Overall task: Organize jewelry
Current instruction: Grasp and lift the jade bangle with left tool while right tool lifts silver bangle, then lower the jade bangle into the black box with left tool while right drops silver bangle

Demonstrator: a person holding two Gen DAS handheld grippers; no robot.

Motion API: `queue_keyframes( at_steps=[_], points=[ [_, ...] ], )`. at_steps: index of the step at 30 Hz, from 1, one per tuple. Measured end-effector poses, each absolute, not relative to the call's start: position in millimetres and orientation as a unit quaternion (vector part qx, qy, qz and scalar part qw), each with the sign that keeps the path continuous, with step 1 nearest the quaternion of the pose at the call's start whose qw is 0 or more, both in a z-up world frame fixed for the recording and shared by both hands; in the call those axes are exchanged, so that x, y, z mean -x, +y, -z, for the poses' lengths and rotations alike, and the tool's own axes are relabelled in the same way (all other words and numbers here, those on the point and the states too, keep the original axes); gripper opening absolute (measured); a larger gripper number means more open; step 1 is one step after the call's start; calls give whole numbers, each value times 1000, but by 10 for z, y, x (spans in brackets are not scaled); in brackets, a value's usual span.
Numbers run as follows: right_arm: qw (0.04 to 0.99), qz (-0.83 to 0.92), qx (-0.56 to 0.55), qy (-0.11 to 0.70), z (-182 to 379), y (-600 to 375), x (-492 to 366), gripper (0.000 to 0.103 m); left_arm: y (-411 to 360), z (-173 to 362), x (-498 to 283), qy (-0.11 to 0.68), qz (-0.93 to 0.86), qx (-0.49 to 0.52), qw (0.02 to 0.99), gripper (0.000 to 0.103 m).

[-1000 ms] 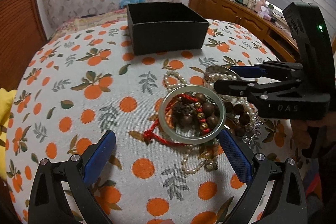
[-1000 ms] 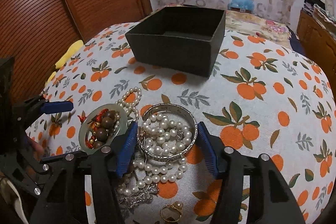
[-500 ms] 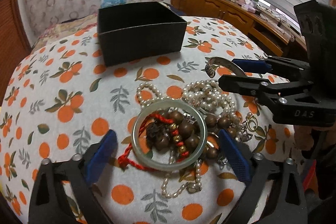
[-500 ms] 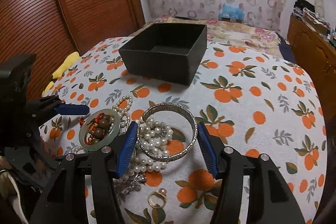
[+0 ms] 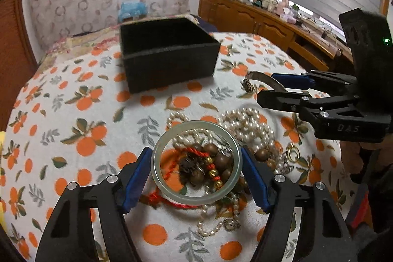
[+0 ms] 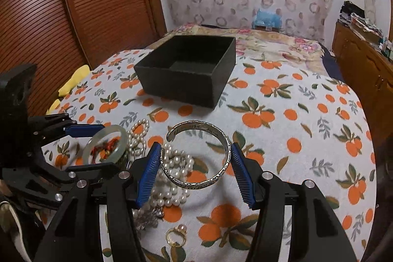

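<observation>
My left gripper [image 5: 196, 163] is shut on a pale green jade bangle [image 5: 157, 163] and holds it above the jewelry pile; the bangle also shows in the right wrist view [image 6: 122, 139]. My right gripper [image 6: 195, 161] is shut on a silver cuff bracelet [image 6: 221, 173], lifted off the cloth; the cuff also shows in the left wrist view [image 5: 260, 77]. A pearl necklace [image 5: 248, 124], brown beads on red cord [image 5: 203, 163] and a gold ring [image 6: 175, 235] lie on the cloth below. An open black box [image 6: 186, 73] stands behind, apparently empty.
The orange-print cloth [image 6: 294, 129] covers the rounded surface. A yellow item [image 6: 73, 80] lies at its left edge by the wooden slatted door [image 6: 73, 4]. A wooden dresser [image 5: 270, 21] with clutter stands to the right.
Both grippers closed on their bangles and lifted them off the pile. The left one went from wide open around the jade bangle to gripping it; the silver cuff rose clear of the pearls.
</observation>
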State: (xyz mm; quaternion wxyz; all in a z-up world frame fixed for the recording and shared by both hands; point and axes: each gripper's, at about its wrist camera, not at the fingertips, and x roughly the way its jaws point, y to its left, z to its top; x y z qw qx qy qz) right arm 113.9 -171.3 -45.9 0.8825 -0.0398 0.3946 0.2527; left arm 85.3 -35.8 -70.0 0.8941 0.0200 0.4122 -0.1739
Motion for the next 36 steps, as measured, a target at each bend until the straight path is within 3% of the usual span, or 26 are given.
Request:
queue_keyframes(
  at_steps=[15,26,28,36],
  points=[
    [903,-254,63,340,47,-1426,-1823,60,1,286,-1269,366,129,-17,922,69],
    [886,-286,60,361,159,-1192,-2281,62,156,48,-1654,351,102,-21,931,69],
    [889,-284,49,357,156,-1228,-2310,67,148,43,-1726,352,99,-22,930,69],
    [895,-270,24,353,150,-1521,-2204,67,-64,110,-1929,359,102,-39,927,69]
  ],
)
